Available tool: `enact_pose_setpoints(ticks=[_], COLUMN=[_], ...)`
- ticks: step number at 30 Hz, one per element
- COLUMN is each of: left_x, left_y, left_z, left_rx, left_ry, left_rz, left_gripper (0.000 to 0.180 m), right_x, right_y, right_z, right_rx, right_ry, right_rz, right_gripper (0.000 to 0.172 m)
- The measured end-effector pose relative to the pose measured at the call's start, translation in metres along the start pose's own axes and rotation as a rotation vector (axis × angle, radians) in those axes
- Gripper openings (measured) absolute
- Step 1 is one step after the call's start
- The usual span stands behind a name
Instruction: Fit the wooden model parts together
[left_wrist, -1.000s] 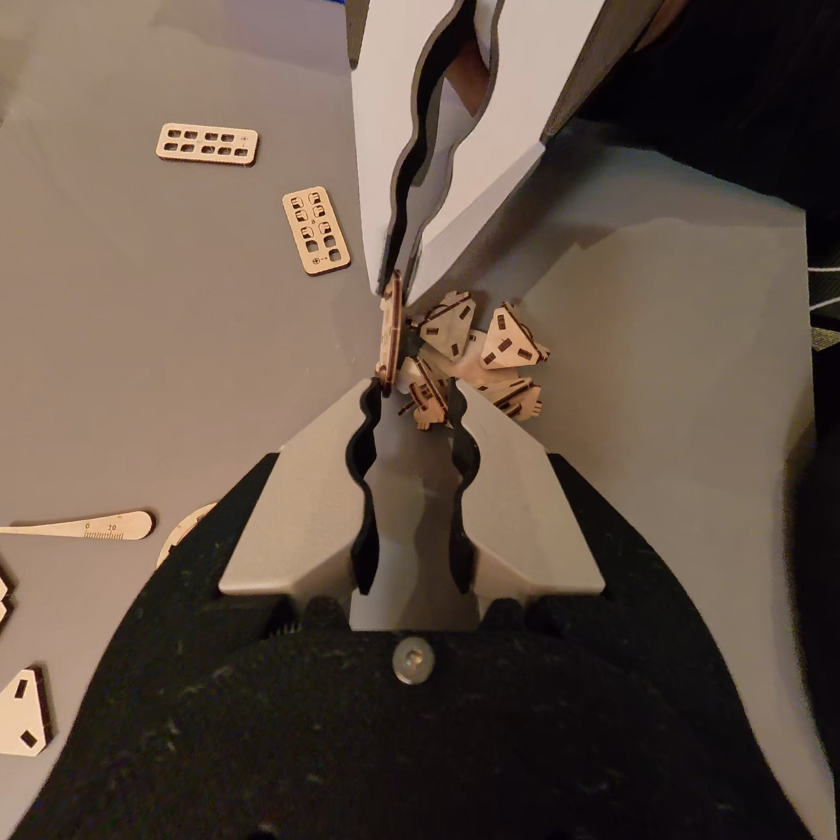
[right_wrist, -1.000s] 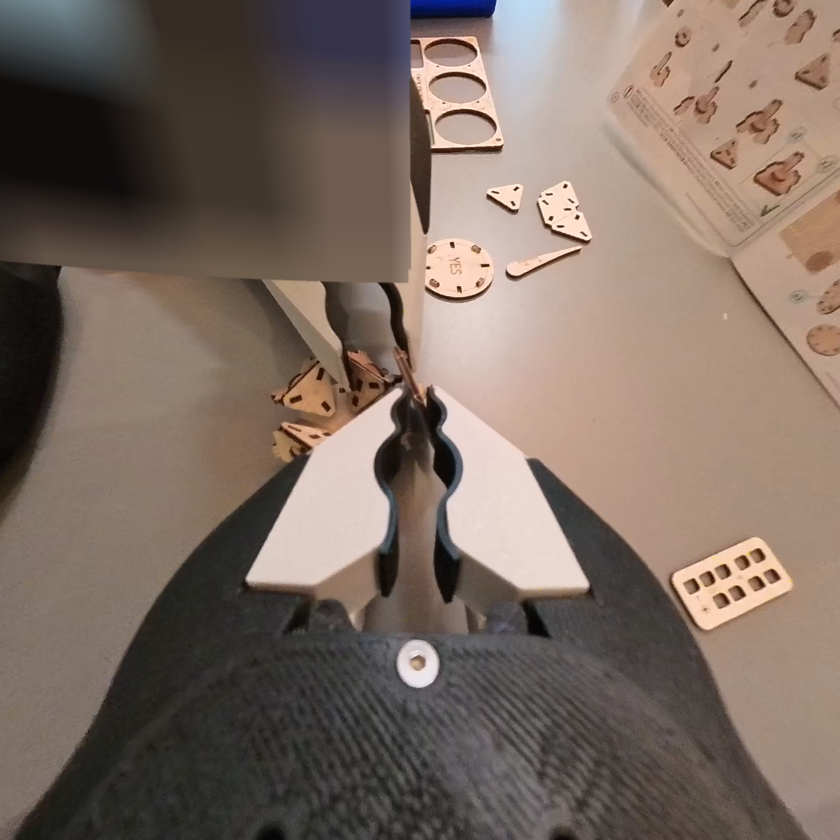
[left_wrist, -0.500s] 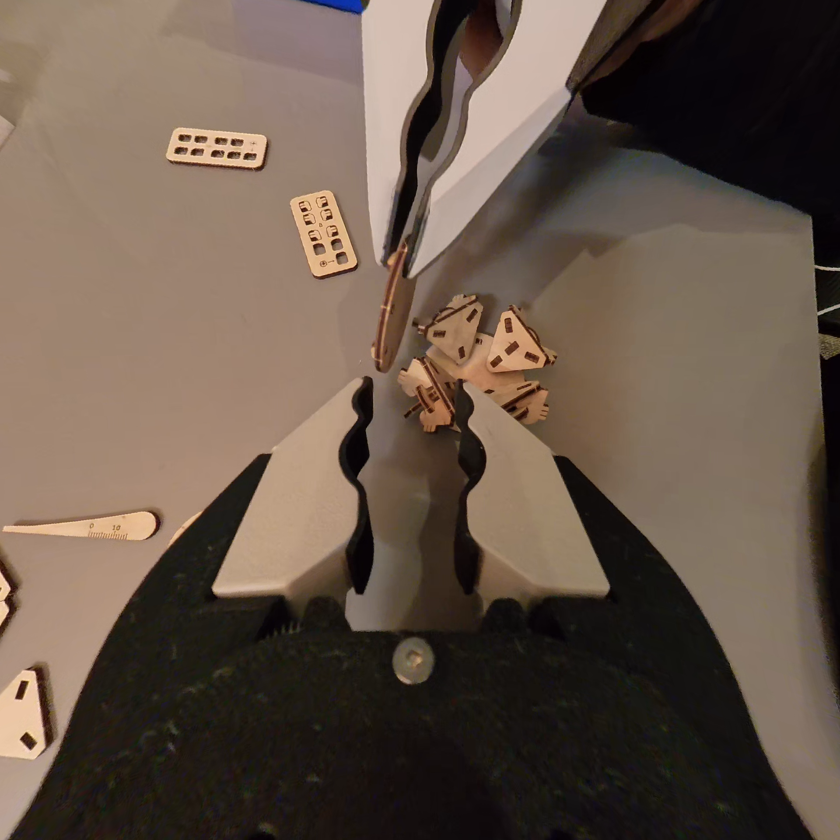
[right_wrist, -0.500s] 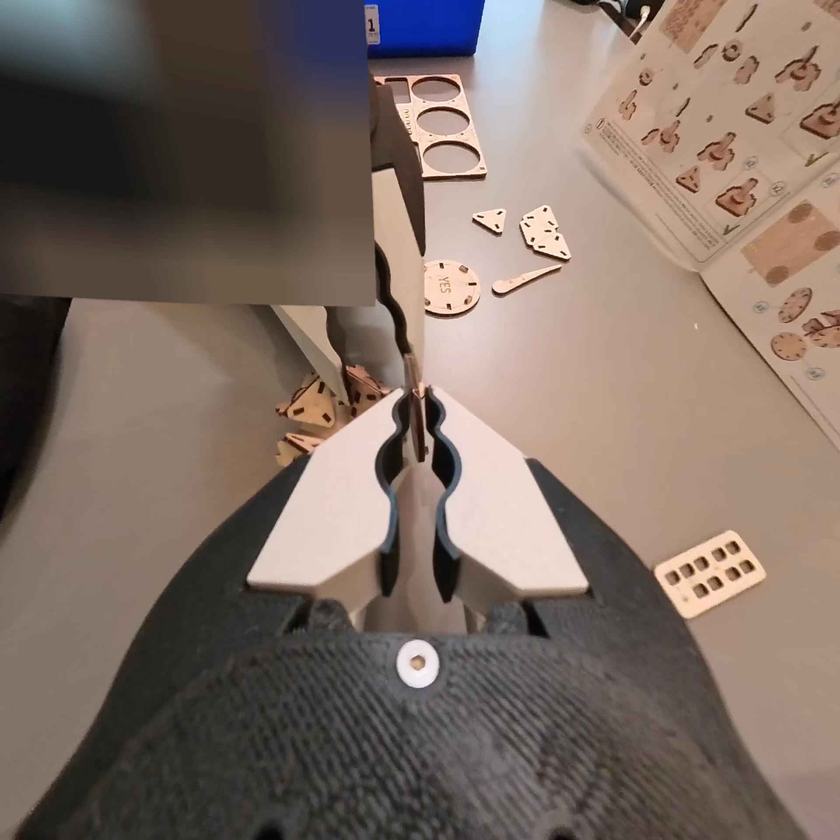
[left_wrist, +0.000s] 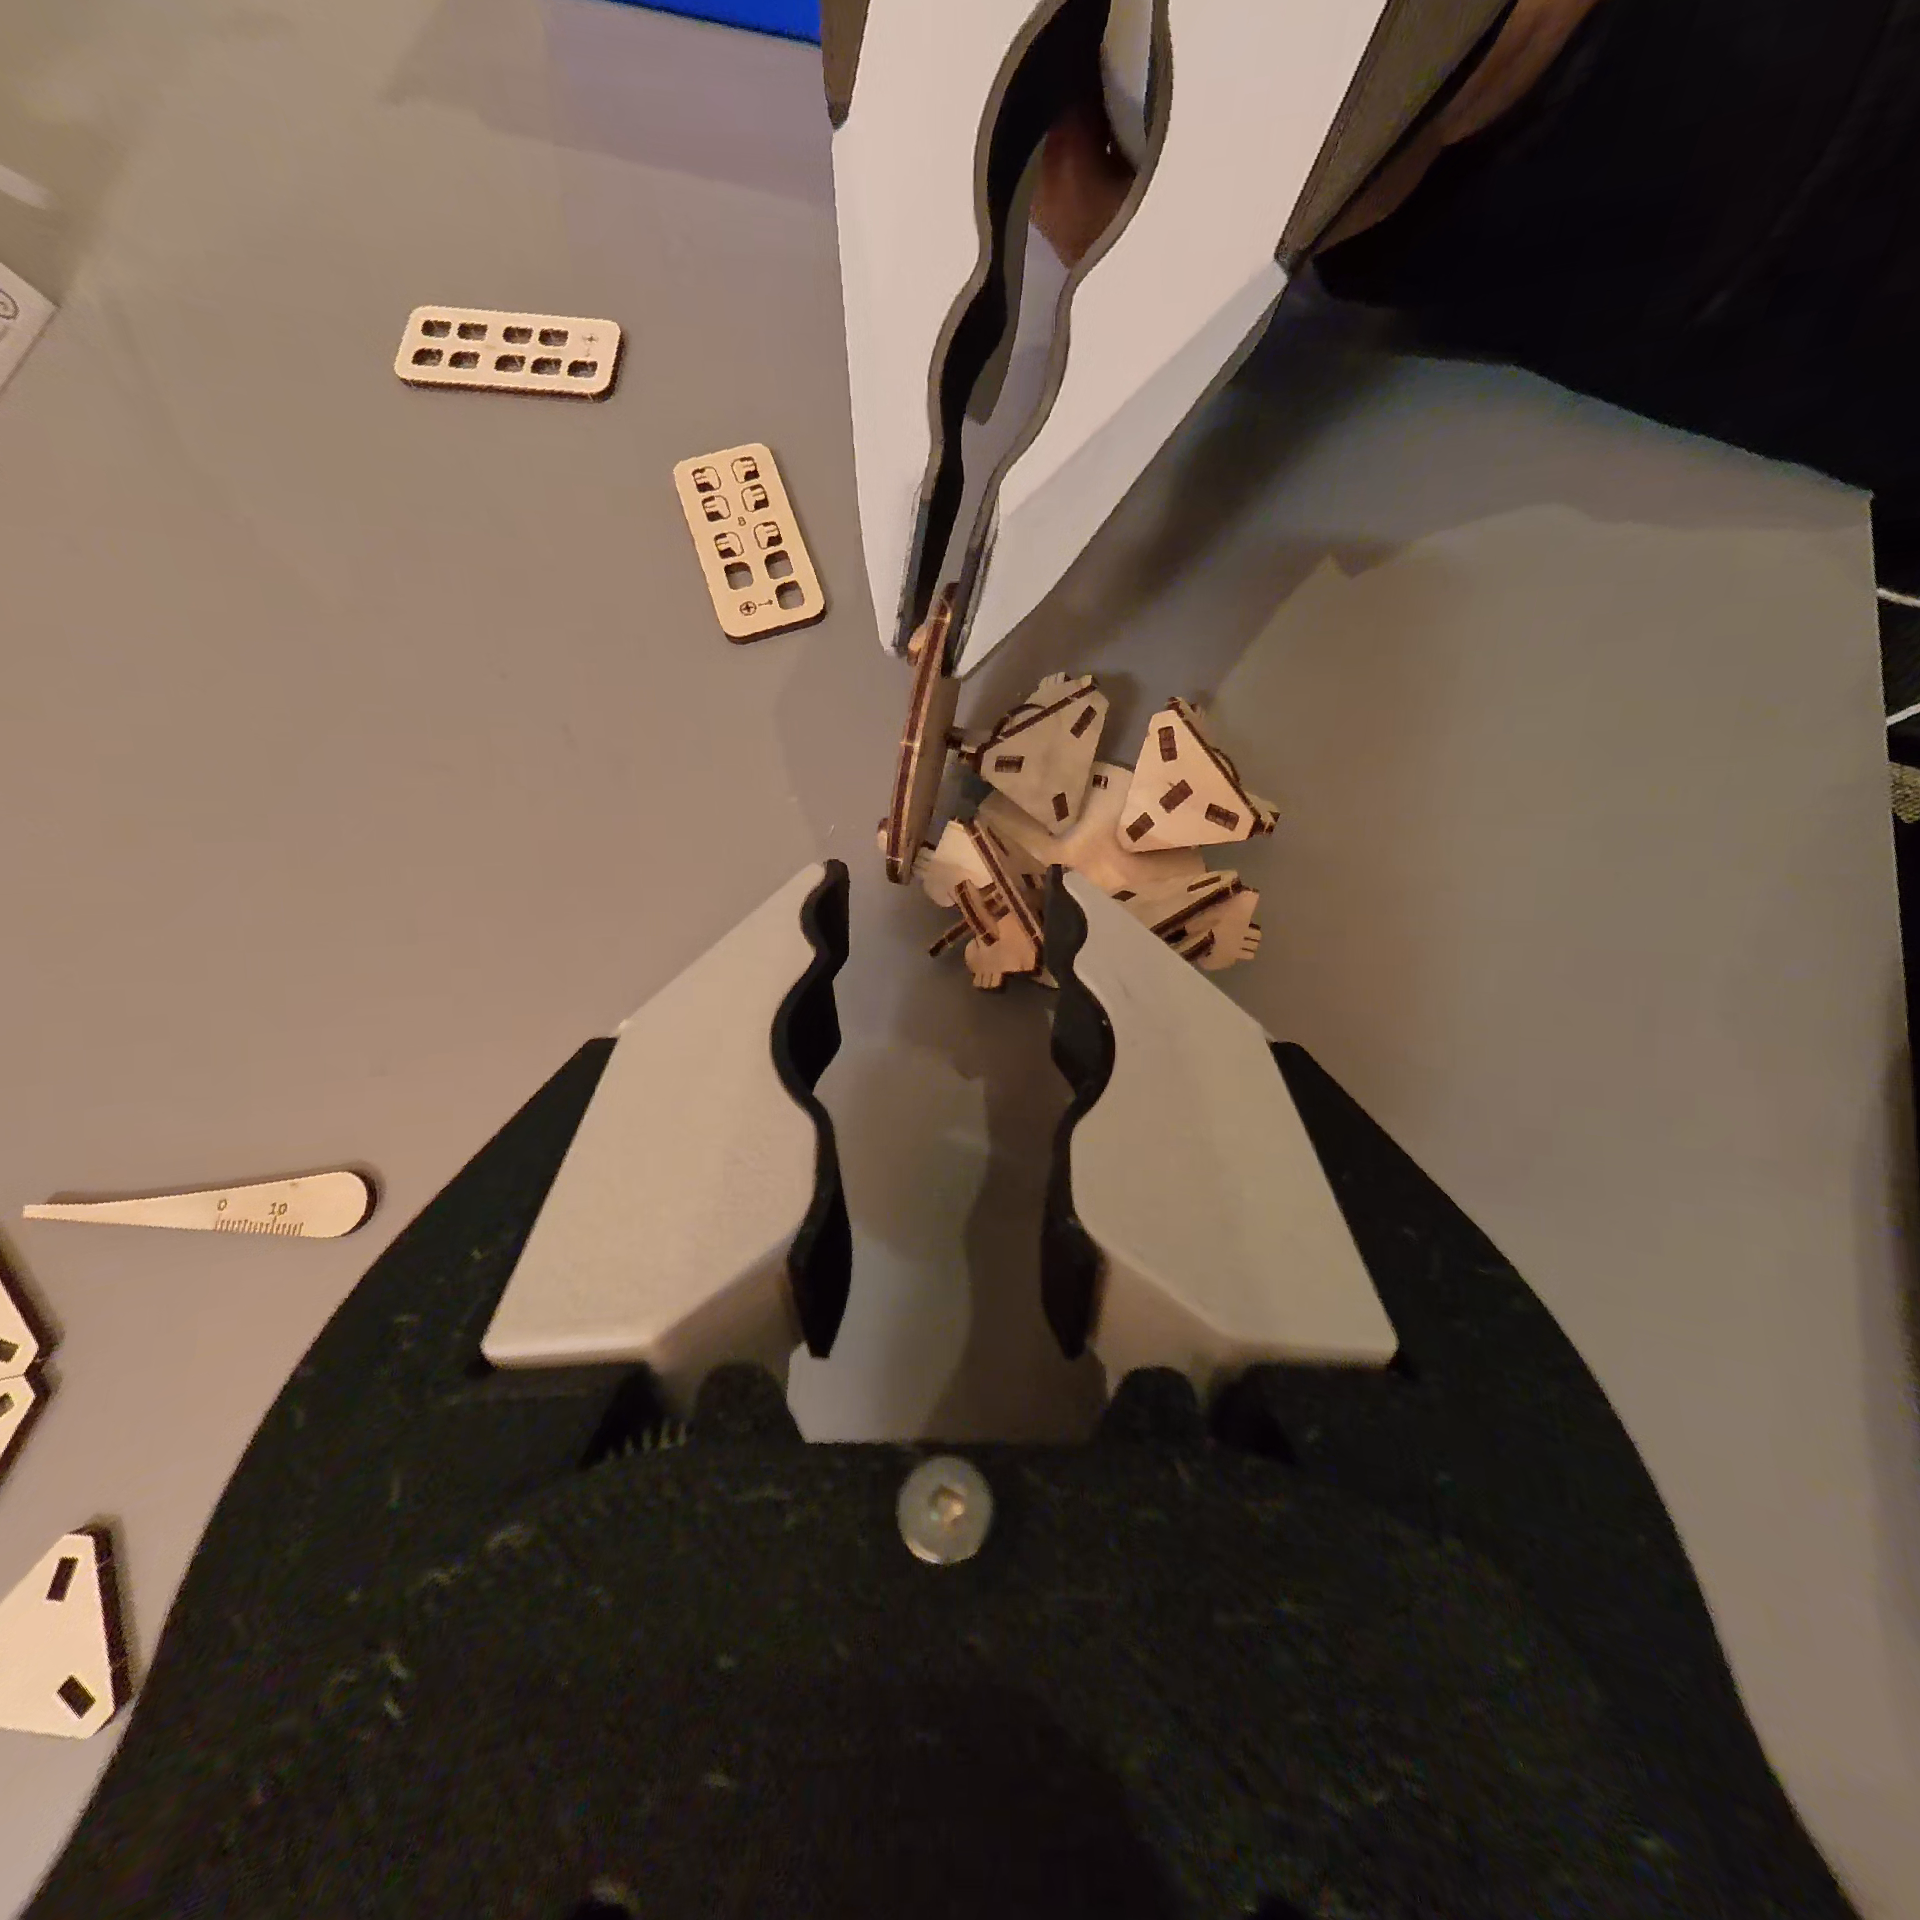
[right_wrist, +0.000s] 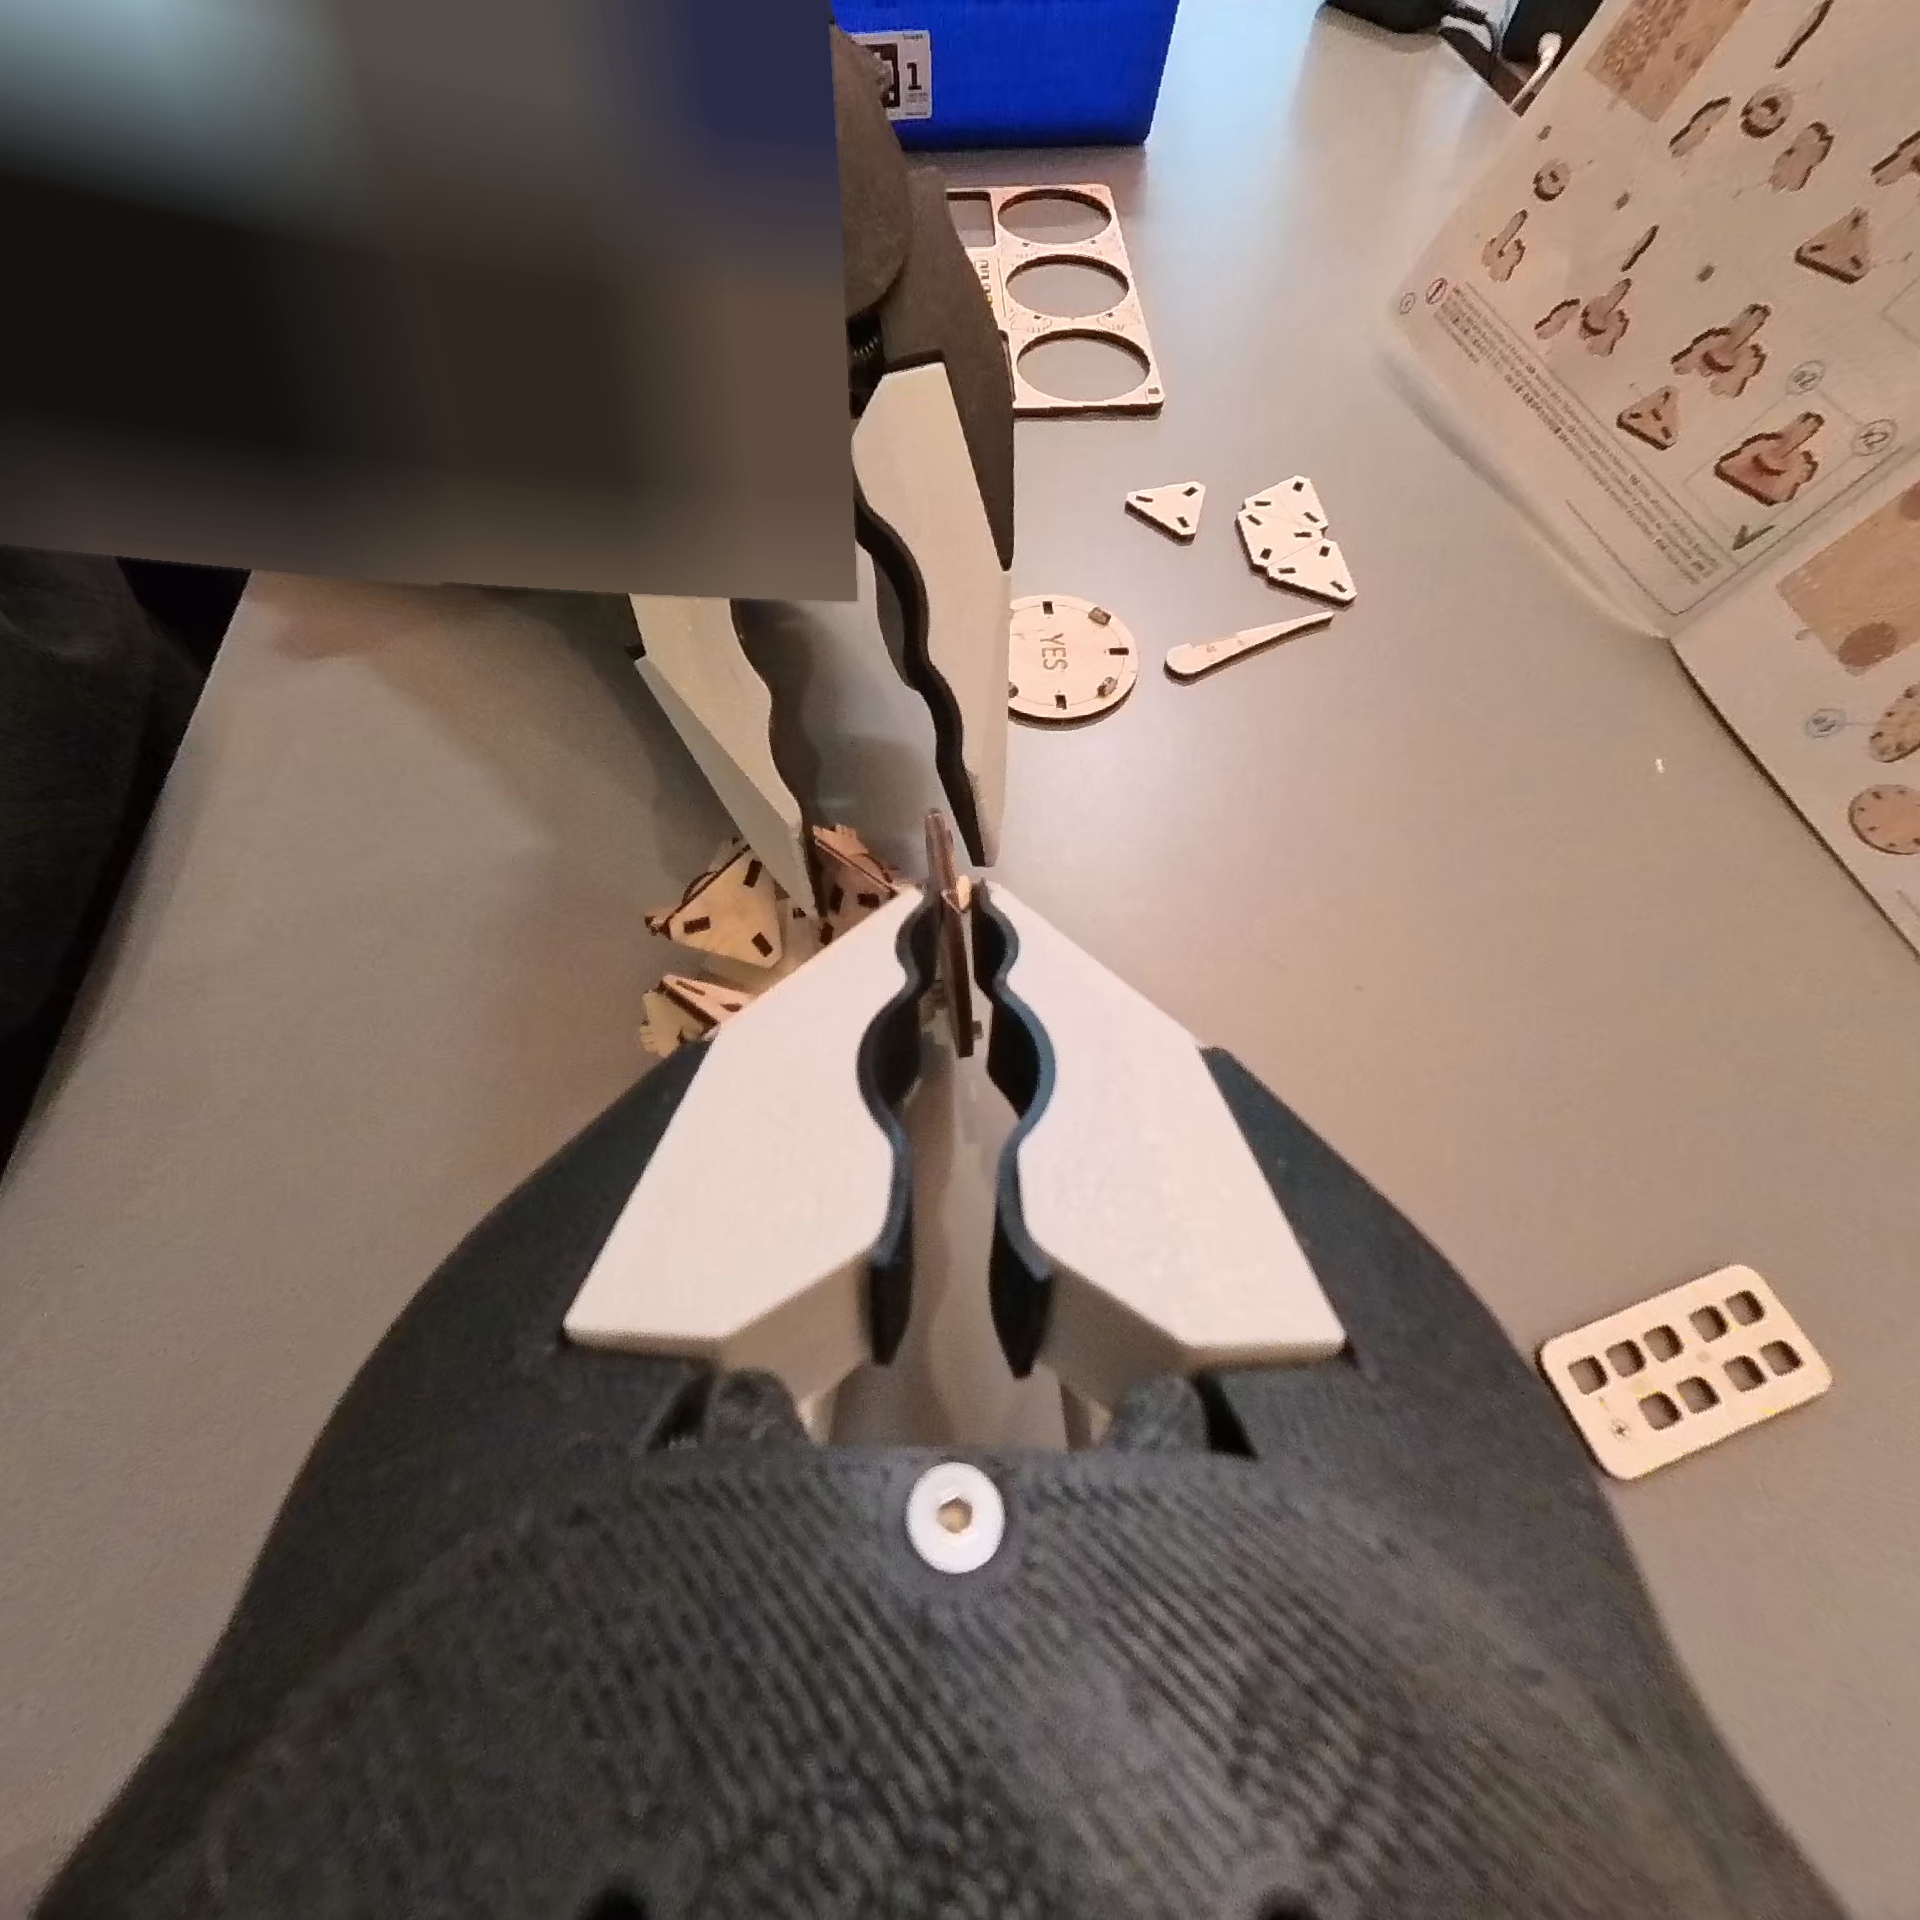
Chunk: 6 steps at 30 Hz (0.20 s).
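Observation:
My right gripper (right_wrist: 956, 906) is shut on a thin round wooden disc (right_wrist: 951, 945), held edge-on above the grey table (right_wrist: 1351, 987). In the left wrist view it comes down from the top (left_wrist: 935, 634) with the disc (left_wrist: 920, 769) hanging below its tips. My left gripper (left_wrist: 940, 883) is open and holds nothing. It faces the right gripper, and the disc's lower edge hangs just past its left fingertip (left_wrist: 831, 883). A wooden assembly of slotted triangular pieces (left_wrist: 1101, 831) lies on the table right at its other fingertip and beside the disc. It also shows in the right wrist view (right_wrist: 727, 914).
Loose wooden parts lie around: two perforated plates (left_wrist: 509, 353) (left_wrist: 748, 545), a pointer with a scale (left_wrist: 208, 1210), a round disc (right_wrist: 1070, 660), triangles (right_wrist: 1294, 540), a frame with round holes (right_wrist: 1070, 301). An instruction sheet (right_wrist: 1714, 416) lies far right, a blue box (right_wrist: 1029, 73) at the back. Tip to tip, the grippers are about 4 cm apart.
My left jaws have opened wider. The disc rested against my left gripper's fingertip a second ago and now hangs free of it, still in the right gripper's grasp.

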<state>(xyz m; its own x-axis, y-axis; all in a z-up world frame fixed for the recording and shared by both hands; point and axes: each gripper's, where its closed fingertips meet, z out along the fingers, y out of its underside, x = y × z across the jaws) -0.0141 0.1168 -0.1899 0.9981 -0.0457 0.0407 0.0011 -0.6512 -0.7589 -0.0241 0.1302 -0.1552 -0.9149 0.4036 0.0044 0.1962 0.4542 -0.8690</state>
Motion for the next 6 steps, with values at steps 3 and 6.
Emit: enact_pose_setpoints(ticks=[3, 6], left_x=[0.0001, 0.0004], left_y=[-0.0002, -0.0006], left_z=[0.0001, 0.0002], left_rx=[0.002, 0.004], left_ry=[0.000, 0.000], left_rz=[0.001, 0.006], left_gripper=[0.034, 0.034], right_x=[-0.0007, -0.0014], right_y=[-0.0027, -0.0048], right_z=[-0.0015, -0.0026], right_rx=[0.017, 0.029], right_ry=[-0.008, -0.011], right_rz=[0.006, 0.004], right_gripper=[0.003, 0.003])
